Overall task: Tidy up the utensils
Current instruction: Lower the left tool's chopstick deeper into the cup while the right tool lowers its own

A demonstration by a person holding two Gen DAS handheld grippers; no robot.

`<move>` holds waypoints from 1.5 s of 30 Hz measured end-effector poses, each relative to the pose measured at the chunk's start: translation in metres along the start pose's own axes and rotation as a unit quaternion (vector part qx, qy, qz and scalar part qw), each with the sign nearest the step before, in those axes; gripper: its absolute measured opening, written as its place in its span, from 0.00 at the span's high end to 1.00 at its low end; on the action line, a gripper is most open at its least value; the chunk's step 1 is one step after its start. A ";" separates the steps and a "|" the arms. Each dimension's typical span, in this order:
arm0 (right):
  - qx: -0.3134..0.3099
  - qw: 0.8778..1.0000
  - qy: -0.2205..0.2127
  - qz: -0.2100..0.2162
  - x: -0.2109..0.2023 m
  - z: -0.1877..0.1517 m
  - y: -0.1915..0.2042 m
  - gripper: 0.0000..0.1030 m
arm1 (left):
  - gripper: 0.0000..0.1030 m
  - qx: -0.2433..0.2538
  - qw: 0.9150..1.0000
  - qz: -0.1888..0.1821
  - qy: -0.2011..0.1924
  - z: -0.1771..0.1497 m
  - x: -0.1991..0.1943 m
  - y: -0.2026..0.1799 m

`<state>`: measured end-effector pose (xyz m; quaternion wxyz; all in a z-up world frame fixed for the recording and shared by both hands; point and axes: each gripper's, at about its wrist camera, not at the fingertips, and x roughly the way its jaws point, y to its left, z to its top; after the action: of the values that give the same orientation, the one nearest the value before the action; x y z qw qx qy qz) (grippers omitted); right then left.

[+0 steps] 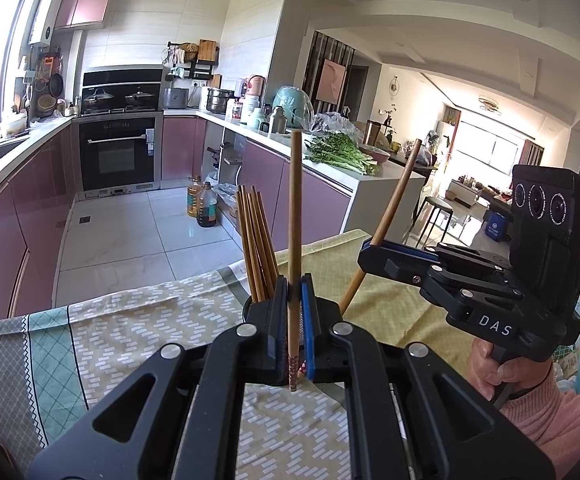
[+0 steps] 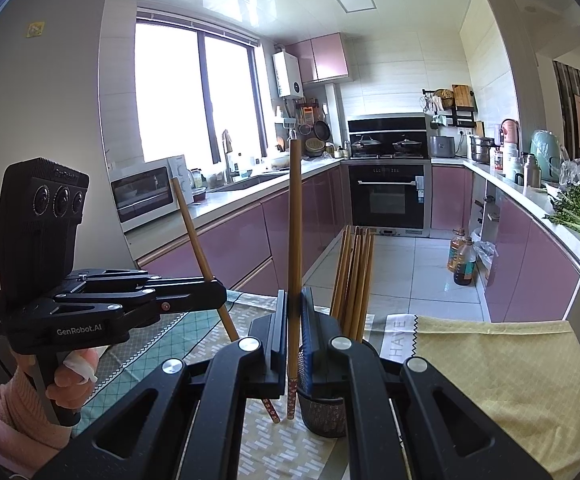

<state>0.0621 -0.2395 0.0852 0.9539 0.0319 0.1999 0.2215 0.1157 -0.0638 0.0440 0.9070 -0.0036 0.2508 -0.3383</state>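
Each claw is clamped on one long brown wooden chopstick with a red patterned lower end. The left claw (image 1: 293, 322) holds its chopstick (image 1: 295, 208) nearly upright between the blue pads, with the patterned tip just above the cloth. The right claw (image 2: 293, 334) holds the other chopstick (image 2: 295, 240) the same way; in the left wrist view this second chopstick (image 1: 394, 208) leans in the side-on claw. In the right wrist view both patterned tips hang close together, just beside the dark mesh metal holder (image 2: 324, 412). This round holder stands on the table, and a bundle of the same brown chopsticks (image 2: 354, 280) stands inside it, leaning a little and fanned out at the top. The table is covered with a yellow and green patterned cloth (image 1: 130, 340). A hand (image 1: 502, 364) with a pink knitted sleeve grips the handle of the right claw. Behind the table there is a kitchen with pink cabinets, a black oven (image 2: 386, 196) and green vegetables (image 1: 342, 152) on the white counter
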 end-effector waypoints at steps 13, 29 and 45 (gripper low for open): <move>0.000 1.000 -0.004 0.006 0.003 0.004 0.000 0.95 | 0.93 0.006 1.000 0.001 -0.005 0.005 -0.001 -0.004; -0.002 1.000 -0.015 0.010 -0.006 0.005 -0.004 0.95 | 0.93 0.009 1.000 -0.001 -0.013 0.006 -0.002 -0.006; -0.005 1.000 -0.021 0.009 -0.009 0.011 -0.003 0.95 | 0.93 0.019 1.000 -0.002 -0.024 0.012 -0.005 -0.013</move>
<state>0.0607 -0.2462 0.0980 0.9559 0.0339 0.1785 0.2306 0.1100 -0.0722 0.0588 0.9121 0.0049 0.2223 -0.3445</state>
